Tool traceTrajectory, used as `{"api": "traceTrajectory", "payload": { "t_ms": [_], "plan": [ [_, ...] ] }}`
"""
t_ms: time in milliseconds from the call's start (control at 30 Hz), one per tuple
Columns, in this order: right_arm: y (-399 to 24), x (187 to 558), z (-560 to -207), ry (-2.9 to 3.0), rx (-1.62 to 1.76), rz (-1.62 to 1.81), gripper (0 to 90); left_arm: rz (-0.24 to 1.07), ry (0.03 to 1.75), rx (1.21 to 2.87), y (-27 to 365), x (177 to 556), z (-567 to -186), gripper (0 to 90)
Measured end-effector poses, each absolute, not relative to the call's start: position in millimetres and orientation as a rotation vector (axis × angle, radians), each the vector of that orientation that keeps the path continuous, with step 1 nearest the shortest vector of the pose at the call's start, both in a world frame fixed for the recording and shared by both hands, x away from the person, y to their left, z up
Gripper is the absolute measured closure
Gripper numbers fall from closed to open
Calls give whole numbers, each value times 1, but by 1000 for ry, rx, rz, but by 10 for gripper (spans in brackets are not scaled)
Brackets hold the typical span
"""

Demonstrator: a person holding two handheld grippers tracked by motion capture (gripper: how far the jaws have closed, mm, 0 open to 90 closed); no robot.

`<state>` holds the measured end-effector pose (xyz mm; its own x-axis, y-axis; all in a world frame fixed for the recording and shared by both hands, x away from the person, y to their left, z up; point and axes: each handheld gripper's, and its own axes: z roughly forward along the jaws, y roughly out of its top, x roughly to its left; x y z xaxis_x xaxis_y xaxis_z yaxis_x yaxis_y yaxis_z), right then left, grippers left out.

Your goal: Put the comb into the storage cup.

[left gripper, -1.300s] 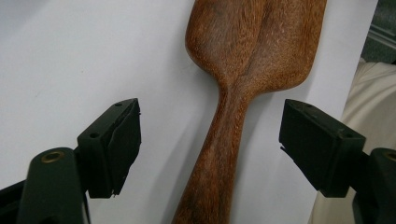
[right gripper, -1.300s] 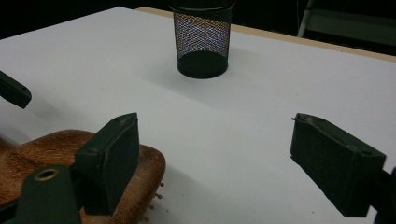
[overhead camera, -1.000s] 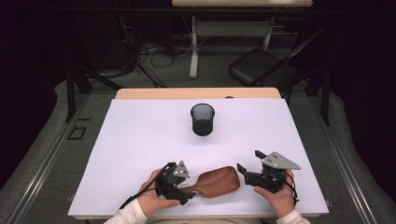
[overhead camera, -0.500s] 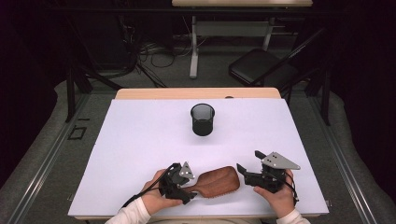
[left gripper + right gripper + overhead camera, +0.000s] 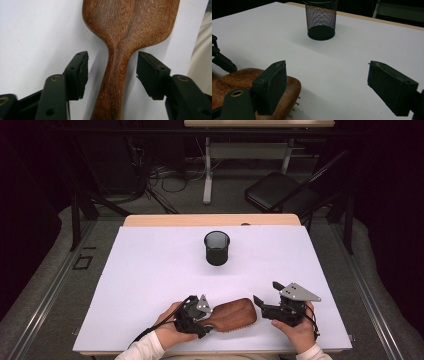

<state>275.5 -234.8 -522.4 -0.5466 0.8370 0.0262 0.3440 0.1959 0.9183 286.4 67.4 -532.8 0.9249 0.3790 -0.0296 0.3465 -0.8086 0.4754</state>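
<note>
A brown wooden hairbrush [image 5: 234, 314] lies bristles down near the table's front edge. My left gripper [image 5: 207, 317] reaches along its handle from the left. In the left gripper view the handle [image 5: 113, 82] runs between the two pads of the left gripper [image 5: 112, 72], with a gap on each side. The jaws have just been closing and do not touch the wood. My right gripper [image 5: 266, 293] rests just right of the brush head, open and holding nothing. In the right gripper view the right gripper [image 5: 327, 82] has its left pad in front of the brush head [image 5: 239, 76].
A black mesh cup [image 5: 217, 248] stands upright at the middle of the white table [image 5: 150, 270], seen beyond the right jaws as the mesh cup [image 5: 321, 20]. A folding chair [image 5: 280, 195] and desk legs stand on the floor behind the table.
The left gripper's jaws have narrowed around the brush handle and the gripper has edged slightly right along it. The right gripper and the brush have stayed put.
</note>
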Motion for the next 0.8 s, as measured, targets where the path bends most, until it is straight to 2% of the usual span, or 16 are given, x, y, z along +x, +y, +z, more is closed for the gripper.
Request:
{"api": "traceTrajectory", "payload": {
  "t_ms": [333, 800],
  "plan": [
    [-235, 275, -522, 1990, 1095, 1330, 158, 93, 513, 2616, 63, 286, -533, 532],
    [-235, 276, -523, 1998, 1095, 1326, 158, 97, 507, 2632, 59, 286, -535, 591]
  ]
}}
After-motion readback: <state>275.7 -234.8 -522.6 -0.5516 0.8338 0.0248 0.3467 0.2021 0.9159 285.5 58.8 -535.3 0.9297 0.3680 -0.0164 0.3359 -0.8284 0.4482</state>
